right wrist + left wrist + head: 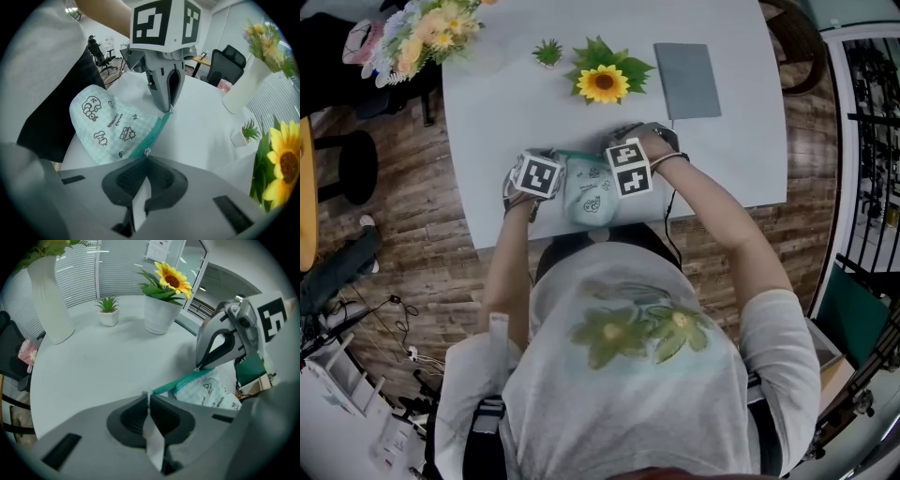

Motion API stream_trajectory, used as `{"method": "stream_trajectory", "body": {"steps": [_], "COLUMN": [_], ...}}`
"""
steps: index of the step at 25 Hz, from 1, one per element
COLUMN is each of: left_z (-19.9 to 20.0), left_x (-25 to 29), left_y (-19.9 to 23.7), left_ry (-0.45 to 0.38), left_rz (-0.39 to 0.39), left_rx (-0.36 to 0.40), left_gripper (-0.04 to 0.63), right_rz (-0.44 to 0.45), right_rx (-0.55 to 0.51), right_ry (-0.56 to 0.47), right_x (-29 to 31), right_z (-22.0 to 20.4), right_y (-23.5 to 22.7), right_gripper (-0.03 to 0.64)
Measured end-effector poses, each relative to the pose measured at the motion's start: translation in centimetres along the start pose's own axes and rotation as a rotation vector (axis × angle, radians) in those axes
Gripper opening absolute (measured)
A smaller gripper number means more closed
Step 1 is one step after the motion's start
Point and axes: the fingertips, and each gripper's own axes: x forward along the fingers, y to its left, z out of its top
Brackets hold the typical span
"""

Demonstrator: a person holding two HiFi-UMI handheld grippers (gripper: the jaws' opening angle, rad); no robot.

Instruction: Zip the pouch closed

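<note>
A mint-checked pouch [586,192] with cartoon prints lies at the near edge of the white table [497,103], between my two grippers. Its green zipper band [187,379] runs along the far side. My left gripper [149,397] is shut on the pouch's left end, where a thin strip of fabric sits between the pads. My right gripper [146,153] is shut on the small metal zipper pull [147,151] at the other end. From the right gripper view the left gripper [168,108] touches the pouch [112,126] at its far corner. In the head view, marker cubes [536,175] hide both sets of jaws.
A potted sunflower [602,82], a tiny green plant [548,52] and a grey notebook [686,80] stand farther back on the table. A vase of flowers [422,33] is at the back left corner. The person's torso is close behind the pouch.
</note>
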Motion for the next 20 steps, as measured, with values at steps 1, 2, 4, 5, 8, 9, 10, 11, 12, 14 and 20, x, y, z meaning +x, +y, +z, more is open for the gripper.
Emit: {"method": "stream_trajectory", "body": {"steps": [1, 2, 4, 5, 8, 9, 10, 11, 12, 14, 20], "left_z": [0.1, 0.3, 0.2, 0.0, 0.4, 0.4, 0.5, 0.5, 0.4, 0.2, 0.8], "left_x": [-0.1, -0.3, -0.2, 0.0, -0.5, -0.5, -0.6, -0.6, -0.5, -0.3, -0.9], "left_y": [0.2, 0.4, 0.1, 0.0, 0.6, 0.6, 0.7, 0.7, 0.5, 0.2, 1.1], "left_ry": [-0.002, -0.005, -0.005, -0.004, -0.010, -0.012, -0.012, -0.011, -0.007, -0.005, -0.019], "left_rz": [0.010, 0.022, 0.010, 0.003, 0.035, 0.037, 0.041, 0.042, 0.031, 0.020, 0.071], "left_rx": [0.006, 0.013, 0.006, 0.002, 0.016, 0.017, 0.020, 0.021, 0.017, 0.012, 0.042], "left_gripper": [0.021, 0.021, 0.021, 0.021, 0.021, 0.021, 0.021, 0.021, 0.021, 0.021, 0.021], "right_rz": [0.000, 0.002, 0.007, 0.008, 0.007, 0.006, 0.005, 0.004, 0.002, 0.000, -0.004], "right_rx": [0.001, 0.003, 0.002, 0.004, 0.028, 0.035, 0.039, 0.041, 0.041, 0.040, 0.085], "right_ry": [0.001, 0.004, 0.013, 0.015, 0.002, 0.001, 0.001, 0.002, 0.004, 0.012, 0.005], "right_x": [0.0, 0.0, -0.1, -0.1, -0.2, -0.3, -0.3, -0.3, -0.3, -0.3, -0.3], "right_z": [0.0, -0.1, -0.3, -0.4, -0.5, -0.5, -0.5, -0.5, -0.5, -0.7, -1.5], "right_y": [0.0, 0.0, 0.1, 0.2, 0.3, 0.4, 0.4, 0.4, 0.3, 0.4, 0.7], "right_gripper": [0.015, 0.015, 0.015, 0.015, 0.015, 0.015, 0.015, 0.015, 0.015, 0.015, 0.015]}}
